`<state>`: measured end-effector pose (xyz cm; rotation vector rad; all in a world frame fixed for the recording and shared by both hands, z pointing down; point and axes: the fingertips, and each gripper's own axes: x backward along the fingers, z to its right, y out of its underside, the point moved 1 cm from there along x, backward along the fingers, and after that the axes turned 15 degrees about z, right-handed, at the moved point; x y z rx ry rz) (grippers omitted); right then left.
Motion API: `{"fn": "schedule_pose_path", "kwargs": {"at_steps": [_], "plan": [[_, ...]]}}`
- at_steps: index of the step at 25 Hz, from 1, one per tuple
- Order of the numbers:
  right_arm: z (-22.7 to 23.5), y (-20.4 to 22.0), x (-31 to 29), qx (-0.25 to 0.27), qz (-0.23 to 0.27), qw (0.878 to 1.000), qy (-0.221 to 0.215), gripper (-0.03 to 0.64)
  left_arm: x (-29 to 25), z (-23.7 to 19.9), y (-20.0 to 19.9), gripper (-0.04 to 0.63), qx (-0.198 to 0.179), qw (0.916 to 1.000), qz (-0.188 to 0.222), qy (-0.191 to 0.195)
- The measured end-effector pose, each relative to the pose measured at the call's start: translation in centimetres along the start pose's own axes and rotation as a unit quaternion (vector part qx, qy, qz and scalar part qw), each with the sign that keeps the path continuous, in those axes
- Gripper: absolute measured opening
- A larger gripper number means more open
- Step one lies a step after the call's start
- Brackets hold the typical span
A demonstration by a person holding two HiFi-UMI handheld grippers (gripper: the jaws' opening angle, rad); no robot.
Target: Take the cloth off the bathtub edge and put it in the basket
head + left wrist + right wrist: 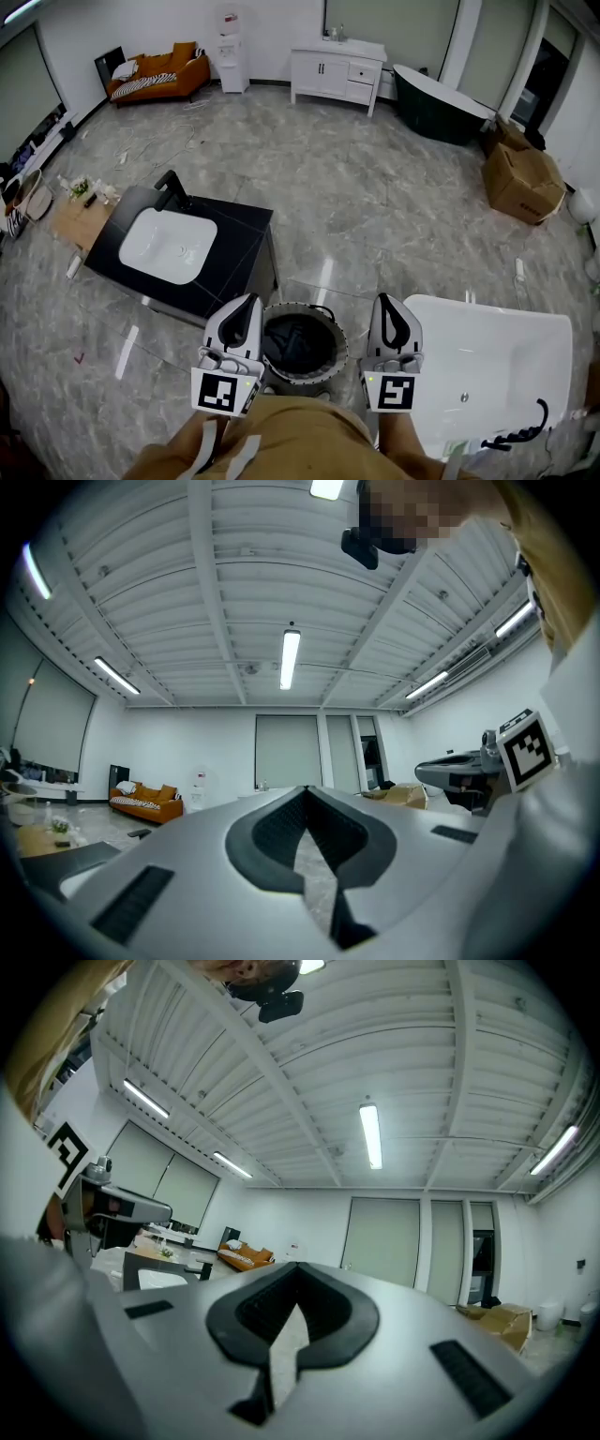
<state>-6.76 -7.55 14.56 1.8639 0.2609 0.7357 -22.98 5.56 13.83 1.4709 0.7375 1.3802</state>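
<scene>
The person wears a tan garment [281, 436], with pale grey straps [214, 452] lying across its front. The left claw [251, 300] and the right claw [384, 300] look alike: each has a smooth, pale grey shell that narrows to a point. Black ribbed pads [272, 832] line the inside and frame a teardrop-shaped opening. Dark rectangular slots [131, 902] are set into each shell's flanks. At the back of each claw sits a marker cube [225, 391], black squares on white, with a small green light at its upper corner.
</scene>
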Motion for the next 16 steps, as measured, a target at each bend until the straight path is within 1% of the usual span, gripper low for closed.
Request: {"fn": "schedule_pose_path", "kwargs": {"at_steps": [6, 12, 16], "plan": [[-0.7, -0.4, -1.2, 0.002, 0.011, 1.0, -0.008, 0.005, -0.4, -0.6, 0.3, 0.006, 0.002, 1.0, 0.001, 0.0], [-0.7, 0.0, -1.7, 0.002, 0.001, 1.0, -0.009, 0.005, -0.8, -0.7, 0.5, 0.006, 0.011, 0.9999, -0.003, -0.002], [-0.9, -0.4, -2.4, 0.005, 0.009, 1.0, -0.013, 0.005, -1.1, -1.3, 0.2, 0.006, 0.002, 1.0, -0.002, -0.004]]}}
